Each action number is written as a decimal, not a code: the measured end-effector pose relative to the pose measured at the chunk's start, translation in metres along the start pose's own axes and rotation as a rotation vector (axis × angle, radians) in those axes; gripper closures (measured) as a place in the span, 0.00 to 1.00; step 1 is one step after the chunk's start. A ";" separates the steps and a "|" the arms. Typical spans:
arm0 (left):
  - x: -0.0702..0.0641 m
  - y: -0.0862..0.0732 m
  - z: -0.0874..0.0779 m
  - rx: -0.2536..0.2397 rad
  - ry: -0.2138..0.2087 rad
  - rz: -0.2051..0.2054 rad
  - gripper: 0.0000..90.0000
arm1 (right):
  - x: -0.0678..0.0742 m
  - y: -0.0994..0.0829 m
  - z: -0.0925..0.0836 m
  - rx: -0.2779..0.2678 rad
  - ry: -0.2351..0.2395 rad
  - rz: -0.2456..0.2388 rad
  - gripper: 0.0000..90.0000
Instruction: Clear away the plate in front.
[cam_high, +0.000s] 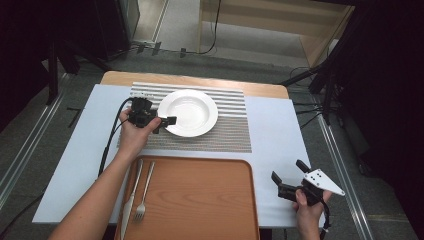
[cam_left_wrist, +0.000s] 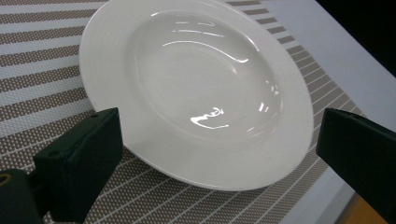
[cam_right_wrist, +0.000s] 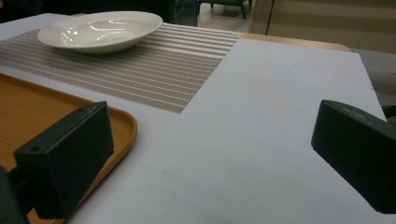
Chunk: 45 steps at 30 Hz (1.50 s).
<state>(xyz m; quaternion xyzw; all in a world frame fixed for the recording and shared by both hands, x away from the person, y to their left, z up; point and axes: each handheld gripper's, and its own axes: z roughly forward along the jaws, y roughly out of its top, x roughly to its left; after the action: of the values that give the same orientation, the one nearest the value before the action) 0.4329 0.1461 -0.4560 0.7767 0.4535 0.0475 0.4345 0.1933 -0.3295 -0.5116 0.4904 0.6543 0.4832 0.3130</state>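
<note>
Where the fixed camera looks down on the table (cam_high: 280, 130), a white plate (cam_high: 188, 112) sits on a striped mat (cam_high: 225, 131) toward the far side. Left gripper (cam_high: 165, 122) lies at the plate's near-left rim, jaws spread, holding nothing; whether a jaw touches the rim cannot be told from here. A wooden tray (cam_high: 200, 197) lies at the near edge, with a knife (cam_high: 131, 195) and a fork (cam_high: 143, 195) side by side along its left side. Right gripper (cam_high: 289, 176) hovers off the tray's right side, well apart from the plate, jaws spread and empty.

Left gripper view: the left gripper (cam_left_wrist: 219, 154) has its jaws wide apart, one at each lower corner, with the plate (cam_left_wrist: 196, 88) ahead between them, resting on the mat (cam_left_wrist: 42, 84). Nothing is gripped.

Right gripper view: the right gripper (cam_right_wrist: 210, 158) has its jaws wide apart over bare table (cam_right_wrist: 261, 140), empty. Tray (cam_right_wrist: 28, 116) corner lies at left, and the plate (cam_right_wrist: 100, 30) stands far off on the mat (cam_right_wrist: 159, 65).
</note>
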 end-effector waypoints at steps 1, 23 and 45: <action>0.001 0.000 0.002 0.000 0.005 -0.001 0.00 | 0.000 0.000 0.000 -0.001 0.000 -0.002 0.00; 0.029 0.014 0.032 0.037 0.045 -0.106 0.06 | 0.000 0.000 0.001 0.002 0.004 -0.003 0.00; 0.045 0.011 0.055 0.094 0.050 -0.216 0.44 | 0.000 -0.001 0.003 0.009 -0.002 -0.006 0.00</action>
<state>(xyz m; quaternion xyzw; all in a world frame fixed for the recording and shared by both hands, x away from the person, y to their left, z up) 0.4918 0.1425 -0.4961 0.7415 0.5469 -0.0016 0.3888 0.1952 -0.3287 -0.5135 0.4903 0.6577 0.4786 0.3130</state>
